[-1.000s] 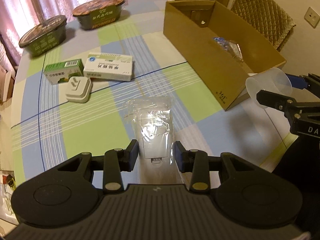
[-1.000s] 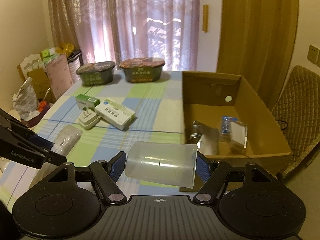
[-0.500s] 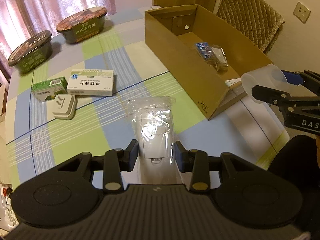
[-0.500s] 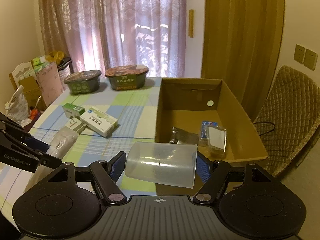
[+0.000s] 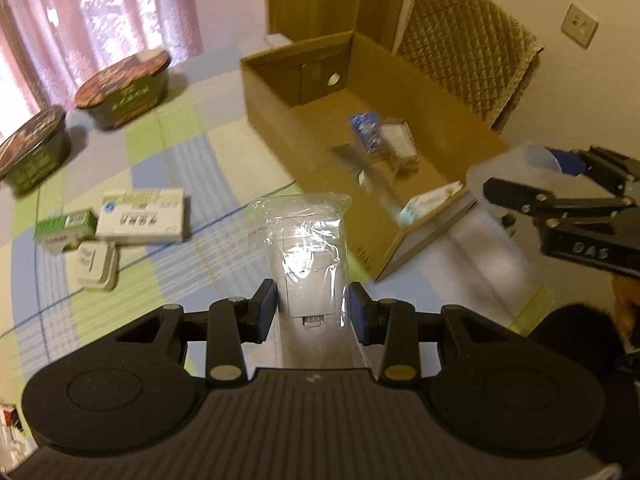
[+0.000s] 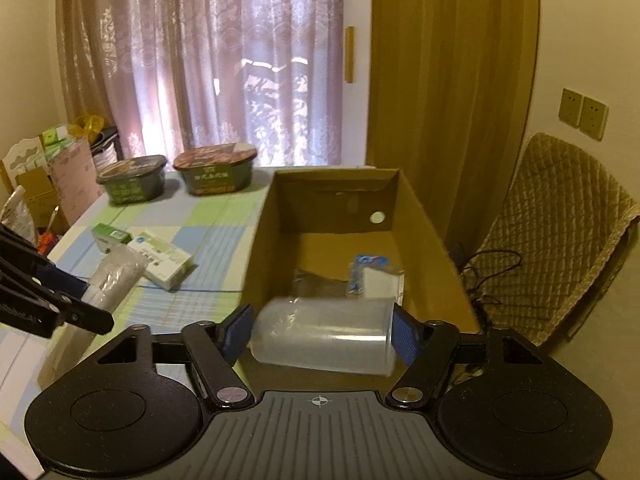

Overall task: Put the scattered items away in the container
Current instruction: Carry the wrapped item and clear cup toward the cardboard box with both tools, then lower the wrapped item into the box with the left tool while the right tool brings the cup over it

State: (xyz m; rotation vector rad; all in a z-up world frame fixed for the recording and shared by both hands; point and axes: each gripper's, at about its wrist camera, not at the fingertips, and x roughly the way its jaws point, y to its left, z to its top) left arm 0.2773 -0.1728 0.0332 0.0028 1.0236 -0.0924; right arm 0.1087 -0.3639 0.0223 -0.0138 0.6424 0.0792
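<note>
Clear plastic wraps the white adapter pack (image 5: pixel 310 252) that the left gripper (image 5: pixel 312 312) clamps by its near end, so the rest of the bag juts forward, free to be carried. Ahead and to the right of it sits the open cardboard box (image 5: pixel 280 120), which already contains a few small packets.

The right gripper (image 6: pixel 320 334) is closed on a translucent plastic cup (image 6: pixel 324 334) lying sideways between its blue pads, base to one pad and rim to the other; gripped end to end like this, the thin walls are less likely to buckle. The cup hangs at the box's near end, with the interior directly in front, so a release into it looks close.

Left behind on the worktop (image 5: pixel 176 148), ahead-left of the left gripper, are a white medicine box (image 5: pixel 142 216), a small green box (image 5: pixel 66 228) and a white plug (image 5: pixel 96 264), clustered together, with two lidded bowls (image 5: pixel 124 88) farther off.
</note>
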